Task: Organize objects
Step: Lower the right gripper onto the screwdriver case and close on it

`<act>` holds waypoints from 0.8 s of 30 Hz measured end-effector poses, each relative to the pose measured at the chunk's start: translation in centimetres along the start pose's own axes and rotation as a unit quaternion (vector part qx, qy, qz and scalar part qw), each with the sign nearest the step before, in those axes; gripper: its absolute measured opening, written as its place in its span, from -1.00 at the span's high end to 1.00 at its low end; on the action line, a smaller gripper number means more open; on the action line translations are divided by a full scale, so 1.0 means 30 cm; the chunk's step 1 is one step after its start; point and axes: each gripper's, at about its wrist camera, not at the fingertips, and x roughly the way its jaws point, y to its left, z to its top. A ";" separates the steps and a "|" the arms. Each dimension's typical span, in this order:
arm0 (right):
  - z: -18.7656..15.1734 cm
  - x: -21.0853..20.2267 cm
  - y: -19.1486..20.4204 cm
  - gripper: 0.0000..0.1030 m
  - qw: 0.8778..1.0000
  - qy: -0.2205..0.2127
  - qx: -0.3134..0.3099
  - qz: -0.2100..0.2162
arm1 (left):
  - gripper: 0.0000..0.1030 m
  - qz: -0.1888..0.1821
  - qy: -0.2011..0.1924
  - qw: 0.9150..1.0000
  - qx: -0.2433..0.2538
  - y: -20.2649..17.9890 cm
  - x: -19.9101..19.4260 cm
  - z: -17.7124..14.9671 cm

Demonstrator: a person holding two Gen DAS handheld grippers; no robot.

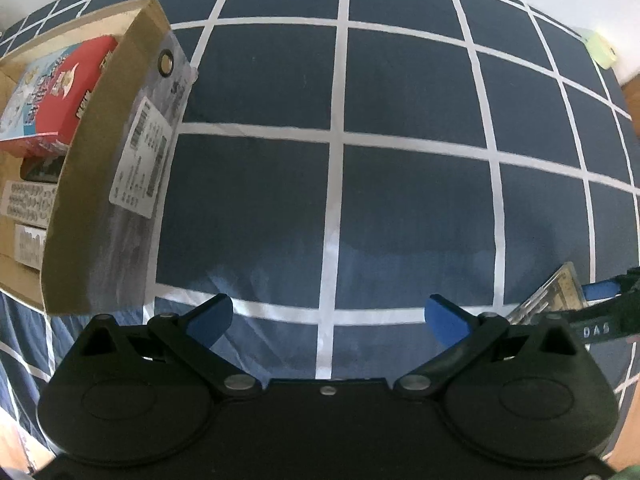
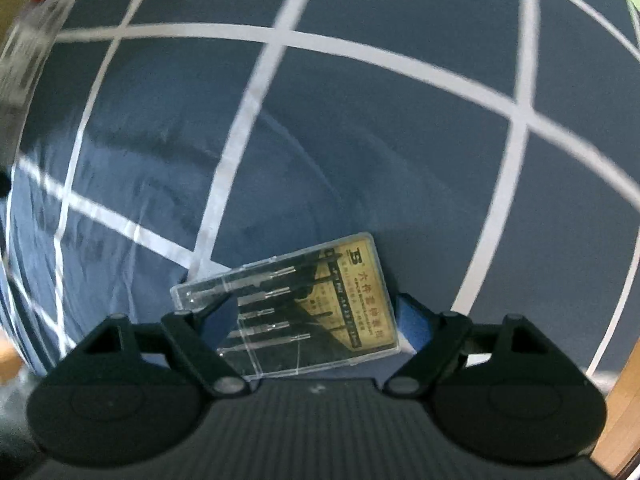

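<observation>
A clear plastic case of small screwdrivers with a yellow label sits tilted between the blue pads of my right gripper, which is shut on its two sides above the blue checked bedcover. The left wrist view catches the same case at the lower right, with one blue pad of the right gripper against it. My left gripper points down at the cover, open, with nothing between its fingers. A cardboard box stands at the left.
The cardboard box holds a red printed carton and flat white packs. A shipping label is stuck to its near flap. A pale green object lies at the far right edge of the bed. A wooden surface shows beyond the cover.
</observation>
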 end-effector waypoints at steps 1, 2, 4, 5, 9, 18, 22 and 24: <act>-0.015 0.000 -0.006 -0.64 1.000 -0.003 0.020 0.001 | -1.00 -0.002 0.001 1.000 0.003 0.003 0.001 -0.008; -0.028 -0.001 -0.010 -0.64 0.999 -0.006 0.037 0.003 | -1.00 -0.003 0.002 1.000 0.005 0.006 0.001 -0.018; -0.053 -0.001 -0.016 -0.64 0.997 -0.011 0.071 0.005 | -1.00 -0.006 0.005 1.000 0.012 0.014 0.006 -0.036; -0.064 -0.002 -0.017 -0.64 0.996 -0.014 0.087 0.005 | -1.00 -0.007 0.006 1.000 0.016 0.018 0.008 -0.044; -0.127 0.000 -0.002 -0.64 0.990 -0.024 0.140 0.007 | -1.00 -0.013 0.010 1.000 0.025 0.035 0.016 -0.072; -0.266 0.023 0.070 -0.62 0.972 -0.046 0.229 0.021 | -1.00 -0.027 0.023 0.998 0.050 0.025 0.062 -0.131; -0.296 0.018 0.078 -0.61 0.968 -0.054 0.242 0.033 | -1.00 -0.031 0.031 0.997 0.057 -0.004 0.092 -0.154; -0.306 0.010 0.079 -0.61 0.968 -0.065 0.240 0.033 | -1.00 -0.034 0.034 0.997 0.060 -0.028 0.106 -0.162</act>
